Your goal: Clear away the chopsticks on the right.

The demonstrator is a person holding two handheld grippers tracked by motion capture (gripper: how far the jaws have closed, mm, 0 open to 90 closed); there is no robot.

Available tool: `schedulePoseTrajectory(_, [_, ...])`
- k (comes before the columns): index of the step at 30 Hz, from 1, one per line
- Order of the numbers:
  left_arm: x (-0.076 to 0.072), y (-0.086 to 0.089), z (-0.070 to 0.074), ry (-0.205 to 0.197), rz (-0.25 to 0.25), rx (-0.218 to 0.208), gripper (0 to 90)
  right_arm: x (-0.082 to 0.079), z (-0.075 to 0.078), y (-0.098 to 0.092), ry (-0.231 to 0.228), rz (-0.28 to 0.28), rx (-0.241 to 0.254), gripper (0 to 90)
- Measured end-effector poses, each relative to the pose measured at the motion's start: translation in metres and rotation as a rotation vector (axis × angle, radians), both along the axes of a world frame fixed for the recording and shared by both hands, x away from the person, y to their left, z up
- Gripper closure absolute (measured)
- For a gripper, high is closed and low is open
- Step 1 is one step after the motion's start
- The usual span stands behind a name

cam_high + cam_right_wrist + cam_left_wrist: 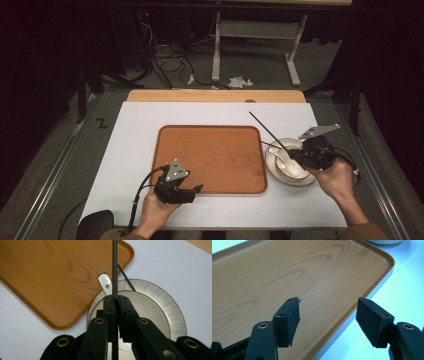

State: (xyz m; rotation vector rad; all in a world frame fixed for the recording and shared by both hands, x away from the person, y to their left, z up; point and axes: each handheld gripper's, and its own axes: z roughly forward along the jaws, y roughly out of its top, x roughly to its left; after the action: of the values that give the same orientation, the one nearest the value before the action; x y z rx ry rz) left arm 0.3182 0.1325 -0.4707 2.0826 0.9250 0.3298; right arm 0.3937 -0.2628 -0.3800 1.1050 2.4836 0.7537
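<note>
Centrally on the counter (130, 150), which carries a white sheet, lies a wooden tray (210, 159) with a low raised rim; nothing lies in it. Just to its right stands a plate (273, 170) with a grey streaked rim, and a white bowl (295, 172) sits on that plate. A white spoon (106, 284) rests in the bowl, its handle reaching out over the bowl's edge toward the tray's near right corner.

The right tongs (299, 156) hang over the bowl, held by the person's right hand (336, 176). Seen in the right gripper view, these tongs (115, 298) are pressed together on a thin black stick (115, 267), which rises straight up between the pads. A second black stick (126, 277) slants behind it, crossing the plate's far rim; in the high view the sticks (265, 130) reach up and to the left from the tongs, out over the white sheet beyond the tray's far right corner.

The left tongs (197, 189) sit at the tray's near edge, held by the left hand (157, 207). In the left gripper view these tongs (328, 315) are spread wide and grip nothing; one pad hovers over the tray's wooden floor (287, 272), the other over the white sheet just outside the rim, so the rim runs between them.
</note>
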Motion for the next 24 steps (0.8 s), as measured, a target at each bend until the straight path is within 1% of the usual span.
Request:
schedulePoseTrajectory(2, [0.0,0.0,0.0,0.002,0.001,-0.003,35.4,-0.001,-0.001,0.005,-0.001,0.009,-0.001,86.7])
schedulePoseTrajectory(3, [0.0,0.0,0.0,0.001,0.002,-0.004,35.3,-0.002,-0.002,0.008,0.008,0.009,0.002,86.7])
schedulePoseTrajectory(4, [-0.001,0.0,0.0,0.001,0.002,-0.004,35.3,-0.002,-0.003,0.011,0.007,0.019,-0.008,86.7])
schedulePoseTrajectory(5, [-0.001,0.001,0.0,0.001,0.002,-0.004,35.3,-0.003,-0.004,0.015,0.012,0.021,-0.002,86.7])
schedulePoseTrajectory(6, [0.0,0.001,0.0,0.002,0.002,-0.003,35.4,-0.003,-0.005,0.018,0.017,0.034,-0.002,86.7])
schedulePoseTrajectory(8, [0.0,0.001,0.0,0.002,0.004,-0.005,35.3,-0.004,-0.008,0.025,0.034,0.041,-0.004,86.7])
schedulePoseTrajectory(13, [0.0,0.001,0.0,0.002,0.007,-0.005,35.3,-0.005,-0.018,0.039,0.054,0.057,0.0,86.7])
schedulePoseTrajectory(15, [0.0,0.001,0.0,0.002,0.007,-0.007,35.4,-0.005,-0.019,0.041,0.059,0.056,0.006,86.7])
schedulePoseTrajectory(16, [0.0,0.001,0.0,0.003,0.006,-0.009,35.4,-0.005,-0.023,0.046,0.073,0.058,0.017,86.7])
schedulePoseTrajectory(18, [0.0,0.001,0.0,0.004,0.006,-0.008,35.3,-0.005,-0.027,0.051,0.078,0.058,0.019,86.7])
schedulePoseTrajectory(19, [0.0,0.001,0.0,0.004,0.007,-0.006,35.3,-0.005,-0.029,0.053,0.088,0.053,0.02,86.7])
schedulePoseTrajectory(24, [0.0,0.001,0.0,0.004,0.01,-0.009,35.3,-0.004,-0.042,0.065,0.107,0.054,0.01,86.7])
